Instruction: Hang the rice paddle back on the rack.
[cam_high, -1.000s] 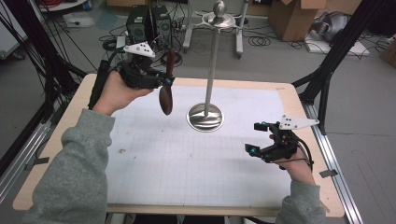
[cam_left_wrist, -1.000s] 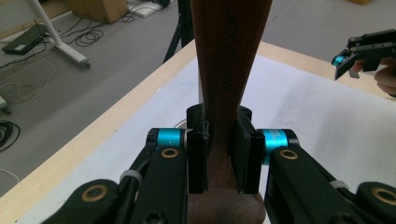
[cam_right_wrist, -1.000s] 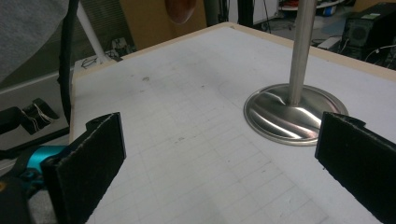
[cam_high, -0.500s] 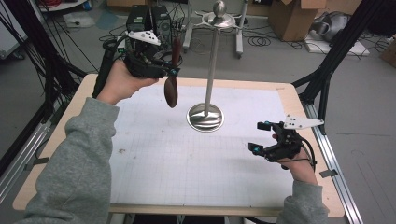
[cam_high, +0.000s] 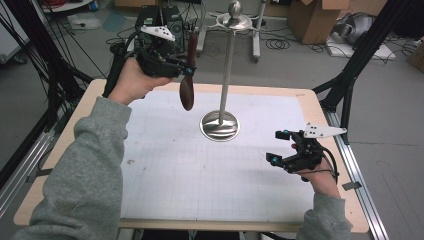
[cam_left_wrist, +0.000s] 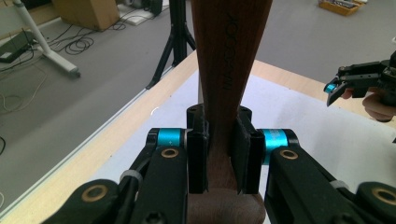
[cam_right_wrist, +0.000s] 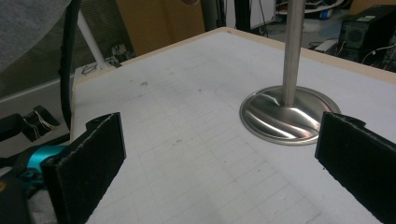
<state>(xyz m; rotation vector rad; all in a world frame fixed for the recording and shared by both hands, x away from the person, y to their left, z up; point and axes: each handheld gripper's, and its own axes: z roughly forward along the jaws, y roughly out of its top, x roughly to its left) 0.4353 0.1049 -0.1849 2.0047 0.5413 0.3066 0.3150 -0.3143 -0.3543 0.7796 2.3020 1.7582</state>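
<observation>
The left tongs (cam_high: 187, 62) are clamped on a dark wooden spoon (cam_high: 188, 75), the pads pressing both sides of its handle (cam_left_wrist: 229, 93) (the left gripper view shows the wood pinched tight between the two black jaws, with lettering running along the grain). In the high view the spoon hangs upright in the air, its bowl pointing down, above the far left part of the worktop (cam_high: 80, 130) and clear of the white gridded mat (cam_high: 200, 170). The left hand (cam_high: 132, 82) holds these tongs raised, just to the left of the steel stand (cam_high: 226, 75), whose thin pole rises from a round polished base (cam_high: 220, 125) set on the mat.

The right tongs (cam_high: 279, 147) stand wide open with nothing between them; in the right gripper view the two black pads (cam_right_wrist: 86, 163) frame bare mat and the stand's base (cam_right_wrist: 289, 114). The right hand (cam_high: 320, 175) keeps them low over the near right part of the worktop, well apart from the spoon.
</observation>
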